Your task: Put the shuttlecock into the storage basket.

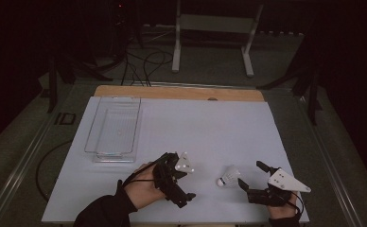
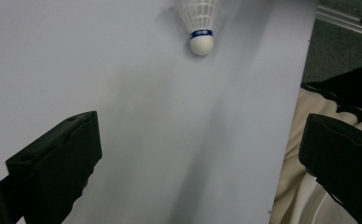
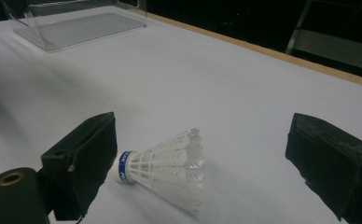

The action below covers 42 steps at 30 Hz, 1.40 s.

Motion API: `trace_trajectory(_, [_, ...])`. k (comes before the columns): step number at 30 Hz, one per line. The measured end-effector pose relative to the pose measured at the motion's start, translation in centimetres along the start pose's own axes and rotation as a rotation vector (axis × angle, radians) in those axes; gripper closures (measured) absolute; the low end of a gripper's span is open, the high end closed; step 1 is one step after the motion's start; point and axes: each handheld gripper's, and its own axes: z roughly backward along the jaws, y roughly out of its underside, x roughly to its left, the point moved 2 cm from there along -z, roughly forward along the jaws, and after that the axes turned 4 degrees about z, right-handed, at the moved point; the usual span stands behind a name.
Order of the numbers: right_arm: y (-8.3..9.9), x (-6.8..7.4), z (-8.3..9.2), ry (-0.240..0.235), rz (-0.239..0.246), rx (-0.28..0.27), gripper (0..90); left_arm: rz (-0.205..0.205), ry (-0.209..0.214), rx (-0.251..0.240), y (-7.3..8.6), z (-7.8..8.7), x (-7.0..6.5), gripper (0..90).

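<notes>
A white shuttlecock (image 1: pixel 229 177) with a blue band lies on its side near the front of the white table sheet (image 1: pixel 196 127). My left gripper (image 1: pixel 186 177) is to its left, open, with its jaws turned toward it; in the left gripper view the shuttlecock (image 2: pixel 200 28) lies well ahead of the open gripper (image 2: pixel 198 154), cork end nearest. My right gripper (image 1: pixel 250 173) stands open just right of the shuttlecock. In the right gripper view the shuttlecock (image 3: pixel 165 168) lies between the open jaws of that gripper (image 3: pixel 202 154), its cork beside the left jaw, with nothing gripped.
A clear plastic tray (image 1: pixel 113 130) sits at the back left of the sheet, seen far off as the tray (image 3: pixel 76 28) in the right gripper view. The table's front edge is close behind both hands. A wooden strip (image 1: pixel 177 92) runs along the far edge.
</notes>
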Motion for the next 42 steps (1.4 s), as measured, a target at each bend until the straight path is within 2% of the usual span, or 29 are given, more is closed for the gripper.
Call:
trace_trajectory(5, [0.0, 0.0, 0.0, 0.000, 0.000, -0.001, 8.9, 0.038, 0.017, -0.003, -0.7, -1.2, -0.2, 0.1])
trace_trajectory(14, [0.0, 0.0, 0.0, -0.001, -0.002, -0.001, 8.9, 0.032, 0.011, -0.012, -1.8, -2.1, -0.4, 0.1])
trace_trajectory(15, [0.0, 0.0, 0.0, -0.003, -0.006, 0.000, 8.9, 0.028, -0.003, -0.015, -2.2, -2.2, -0.4, 0.1])
trace_trajectory(20, [0.0, 0.0, 0.0, -0.003, -0.004, -0.001, 8.9, 0.040, -0.009, -0.039, -3.0, -2.4, -0.4, 0.1])
trace_trajectory(22, [0.0, -0.1, 0.0, -0.002, -0.006, -0.001, 9.0, 0.027, -0.053, -0.040, -3.4, -2.7, -0.4, 0.1])
trace_trajectory(24, [0.0, -0.1, 0.1, -0.002, -0.003, -0.003, 8.9, 0.043, -0.077, -0.032, -3.8, -2.9, -0.4, 0.1])
trace_trajectory(29, [0.0, -0.1, 0.1, -0.003, -0.003, -0.003, 8.9, 0.050, -0.053, -0.036, -4.4, -3.2, -0.5, 0.1])
trace_trajectory(30, [0.0, -0.1, 0.1, -0.003, -0.002, -0.002, 8.9, 0.049, -0.048, -0.057, -4.6, -3.3, -0.6, 0.1])
trace_trajectory(35, [0.0, -0.1, 0.1, 0.002, -0.004, -0.003, 9.0, 0.058, -0.011, -0.094, -5.3, -3.6, -0.6, 0.1])
trace_trajectory(42, [0.0, -0.1, 0.1, 0.004, -0.005, -0.005, 8.9, 0.070, -0.034, -0.102, -6.1, -4.7, -0.4, 0.1])
